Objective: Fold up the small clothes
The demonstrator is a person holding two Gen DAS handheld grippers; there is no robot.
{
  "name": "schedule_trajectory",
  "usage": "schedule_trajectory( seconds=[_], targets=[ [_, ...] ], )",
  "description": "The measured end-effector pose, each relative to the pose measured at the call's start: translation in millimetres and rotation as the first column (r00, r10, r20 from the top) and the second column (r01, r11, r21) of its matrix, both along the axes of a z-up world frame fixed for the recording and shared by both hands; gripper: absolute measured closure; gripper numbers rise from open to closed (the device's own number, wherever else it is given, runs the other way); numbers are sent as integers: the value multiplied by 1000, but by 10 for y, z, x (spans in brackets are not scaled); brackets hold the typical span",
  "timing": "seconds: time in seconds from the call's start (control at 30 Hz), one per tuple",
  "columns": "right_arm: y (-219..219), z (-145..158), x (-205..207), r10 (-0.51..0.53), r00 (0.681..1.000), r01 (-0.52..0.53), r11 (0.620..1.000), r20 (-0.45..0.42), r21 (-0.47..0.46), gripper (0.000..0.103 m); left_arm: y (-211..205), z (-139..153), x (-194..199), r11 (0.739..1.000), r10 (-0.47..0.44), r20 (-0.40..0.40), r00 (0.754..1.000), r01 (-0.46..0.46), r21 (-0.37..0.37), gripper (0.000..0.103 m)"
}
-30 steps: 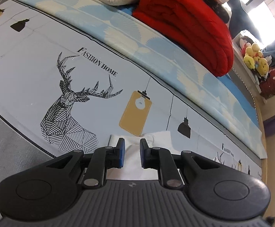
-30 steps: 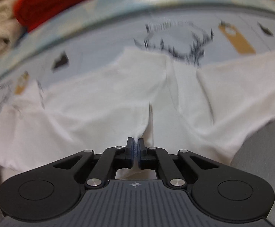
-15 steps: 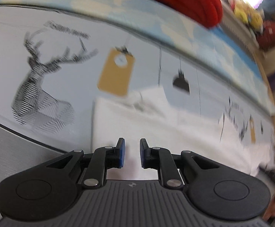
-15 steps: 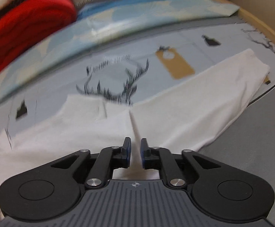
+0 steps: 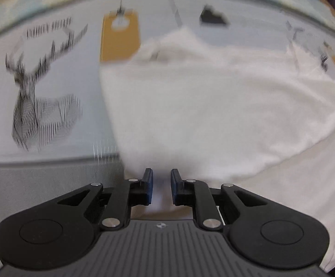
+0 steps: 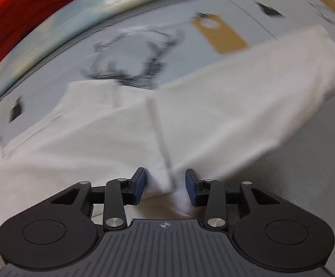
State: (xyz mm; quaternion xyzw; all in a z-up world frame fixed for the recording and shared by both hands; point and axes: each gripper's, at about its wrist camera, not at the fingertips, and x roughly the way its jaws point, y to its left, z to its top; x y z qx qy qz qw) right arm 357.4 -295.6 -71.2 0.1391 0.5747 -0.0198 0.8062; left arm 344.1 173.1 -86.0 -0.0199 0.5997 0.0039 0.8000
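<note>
A white garment lies spread on the printed bedsheet, blurred by motion. My left gripper points down over the garment's near left edge. Its blue pads stand a narrow gap apart, the cloth shows through that gap, and I see no pinch. In the right wrist view the same garment has a seam that runs down between the fingers. My right gripper is opening, and a fold of white cloth lies loose between its pads, which do not press on it.
The sheet carries a deer drawing and a yellow lamp print. A grey band runs along the near edge of the bed. A red blanket lies at the far left in the right wrist view.
The right gripper, shut on the white cloth a second ago, has spread its jaws. The left gripper has swung down and across, so the garment now fills its view.
</note>
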Motion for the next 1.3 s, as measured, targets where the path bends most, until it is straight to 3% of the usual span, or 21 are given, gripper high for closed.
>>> schedule_trajectory(
  seconds=[0.1,0.17,0.27,0.4,0.57,0.67,0.7,0.8,0.87,0.93,1.0,1.17,1.3],
  targets=[
    [-242,241,-23,-84,988,78,995,127,56,63,-120,295,1,999,-16,92,996,20,-36,82],
    [-412,416,-46,-107,964,106,994,244,18,63,-199,445,0,997,-25,140,990,34,-62,79],
    [-849,490,-60,-214,919,233,972,330,-16,63,-329,550,8,996,-44,167,985,57,-74,76],
    [-1653,295,-36,-446,832,454,889,329,58,59,-388,523,5,996,-55,154,987,65,-61,75],
    [-2289,-84,25,-564,760,583,811,322,45,46,-404,428,48,998,-51,127,991,57,-39,75],
    [-2485,-334,10,-641,723,635,764,257,117,34,-413,408,87,998,-44,126,991,49,-41,75],
    [-2476,-349,13,-634,719,627,768,284,127,25,-418,412,97,998,-42,127,991,48,-45,75],
    [-2401,-359,149,-590,743,594,799,317,95,24,-439,408,130,997,-41,129,991,48,-52,75],
    [-2374,-372,183,-593,733,593,797,335,113,42,-455,398,156,997,-43,127,991,49,-51,75],
    [-2343,-381,174,-595,725,598,794,348,111,84,-453,402,168,997,-43,127,991,50,-53,75],
    [-2396,-381,234,-619,705,622,774,345,117,98,-432,410,185,997,-38,130,991,46,-56,75],
    [-2306,-138,256,-617,659,629,766,429,134,99,-323,497,182,998,-7,151,988,18,-68,75],
    [-1835,332,371,-476,688,515,852,548,94,99,-238,588,154,997,14,172,985,0,-82,75]
  ],
)
